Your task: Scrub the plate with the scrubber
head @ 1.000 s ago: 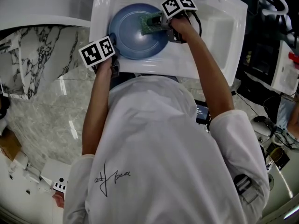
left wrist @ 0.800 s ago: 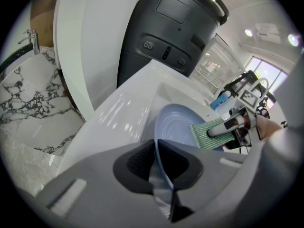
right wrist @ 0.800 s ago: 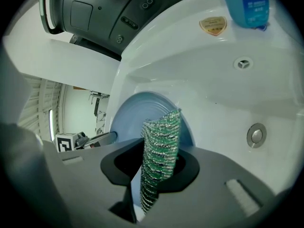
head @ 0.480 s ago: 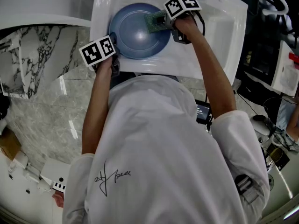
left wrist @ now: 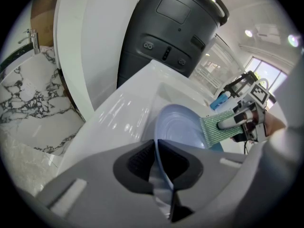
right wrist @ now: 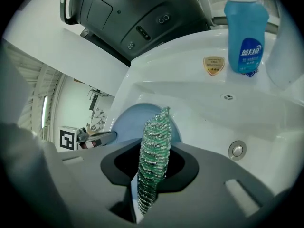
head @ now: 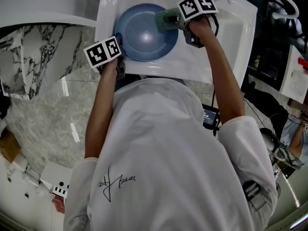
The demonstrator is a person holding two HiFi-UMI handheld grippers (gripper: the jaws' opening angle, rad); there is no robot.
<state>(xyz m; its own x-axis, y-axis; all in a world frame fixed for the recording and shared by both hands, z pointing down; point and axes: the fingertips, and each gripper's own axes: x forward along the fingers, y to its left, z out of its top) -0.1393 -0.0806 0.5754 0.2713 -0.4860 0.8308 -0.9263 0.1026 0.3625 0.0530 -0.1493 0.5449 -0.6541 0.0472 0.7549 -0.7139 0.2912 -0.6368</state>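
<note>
white sink (head: 226,28) | blue plate (head: 139,32) inside | marble counter (head: 43,95) | bin (left wrist: 171,37), perhaps

1. In the head view I see soft, even indoor light. The white sink (head: 226,28) is bright, nearly washed out, and the frame's corners fall dark.
2. In the left gripper view, a window (left wrist: 267,74) at the right is blown out, and pale glare streaks cross the sink's rim.
3. Both gripper views are round fisheye pictures with black corners; lines bow near the edges.
4. The nearest foreground looks soft, while the scrubber (right wrist: 153,160) glints sharply.
</note>
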